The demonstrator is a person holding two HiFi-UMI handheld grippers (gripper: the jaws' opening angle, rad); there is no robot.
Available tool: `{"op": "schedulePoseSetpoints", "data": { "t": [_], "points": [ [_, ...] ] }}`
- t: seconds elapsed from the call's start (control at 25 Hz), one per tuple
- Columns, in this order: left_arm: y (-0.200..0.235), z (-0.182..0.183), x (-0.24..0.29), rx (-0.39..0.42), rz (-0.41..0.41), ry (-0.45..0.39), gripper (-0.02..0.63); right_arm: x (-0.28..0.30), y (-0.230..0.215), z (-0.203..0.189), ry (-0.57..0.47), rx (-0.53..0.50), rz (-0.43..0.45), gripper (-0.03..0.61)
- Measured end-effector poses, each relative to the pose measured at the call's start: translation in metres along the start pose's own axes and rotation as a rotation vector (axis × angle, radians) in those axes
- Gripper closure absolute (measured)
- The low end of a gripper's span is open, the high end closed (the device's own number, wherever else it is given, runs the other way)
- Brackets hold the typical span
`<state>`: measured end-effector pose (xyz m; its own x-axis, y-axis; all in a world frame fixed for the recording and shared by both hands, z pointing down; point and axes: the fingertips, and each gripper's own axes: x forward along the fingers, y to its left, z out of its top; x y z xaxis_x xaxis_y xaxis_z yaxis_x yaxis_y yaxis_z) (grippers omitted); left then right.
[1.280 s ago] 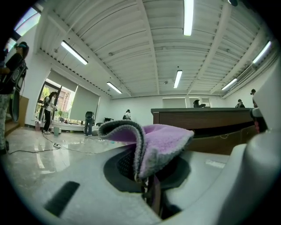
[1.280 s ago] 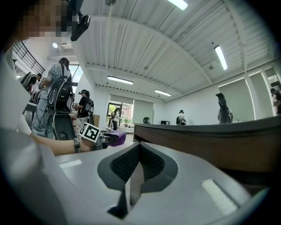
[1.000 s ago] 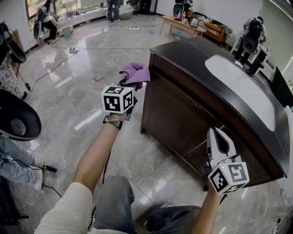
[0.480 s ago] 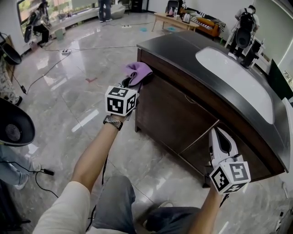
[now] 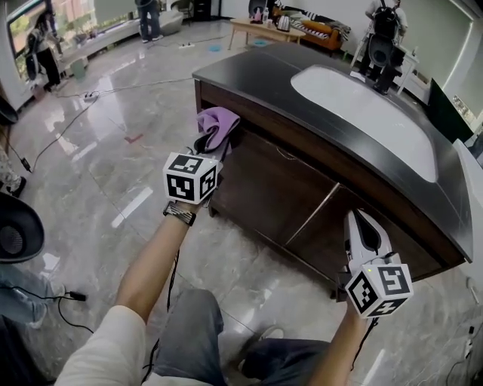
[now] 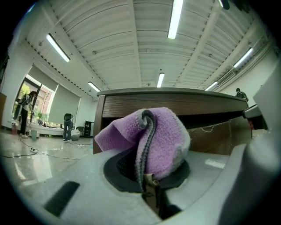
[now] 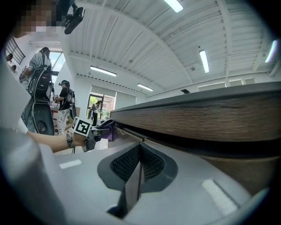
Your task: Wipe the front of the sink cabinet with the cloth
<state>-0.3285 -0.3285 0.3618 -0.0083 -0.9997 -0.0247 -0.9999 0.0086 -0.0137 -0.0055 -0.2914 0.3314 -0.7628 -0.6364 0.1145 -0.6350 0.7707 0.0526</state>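
The dark wooden sink cabinet [image 5: 302,203] with a black counter and a white basin [image 5: 362,113] runs from the centre to the right in the head view. My left gripper [image 5: 210,143] is shut on a purple cloth [image 5: 219,124], bunched between the jaws, and holds it right at the cabinet's upper left front corner. In the left gripper view the cloth [image 6: 149,136] fills the jaws, with the cabinet front [image 6: 175,105] just behind. My right gripper [image 5: 361,230] is shut with nothing in it, low by the cabinet's right door under the counter edge [image 7: 210,118].
A glossy marble floor [image 5: 98,173] spreads to the left, with cables [image 5: 45,143] across it. A round black thing [image 5: 15,234] sits at the left edge. People [image 5: 147,19] stand at the far back near a low table [image 5: 260,26] and a sofa.
The cloth in my left gripper has come closer to the cabinet, from out beyond the left corner to the upper front by the corner. The right gripper has barely moved.
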Motion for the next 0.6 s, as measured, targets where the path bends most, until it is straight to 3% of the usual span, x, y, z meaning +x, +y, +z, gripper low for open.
{"op": "schedulePoseSetpoints", "data": {
  "t": [0.28,0.6],
  "points": [
    [-0.042,0.002,0.001,0.003,-0.066,-0.017,0.569,-0.033,-0.030,-0.004,0.020,0.011,-0.106,0.571],
    [-0.107,-0.001,-0.001,0.047,-0.194,-0.007,0.569,-0.059,-0.048,-0.006,0.023,0.027,-0.189,0.571]
  ]
}}
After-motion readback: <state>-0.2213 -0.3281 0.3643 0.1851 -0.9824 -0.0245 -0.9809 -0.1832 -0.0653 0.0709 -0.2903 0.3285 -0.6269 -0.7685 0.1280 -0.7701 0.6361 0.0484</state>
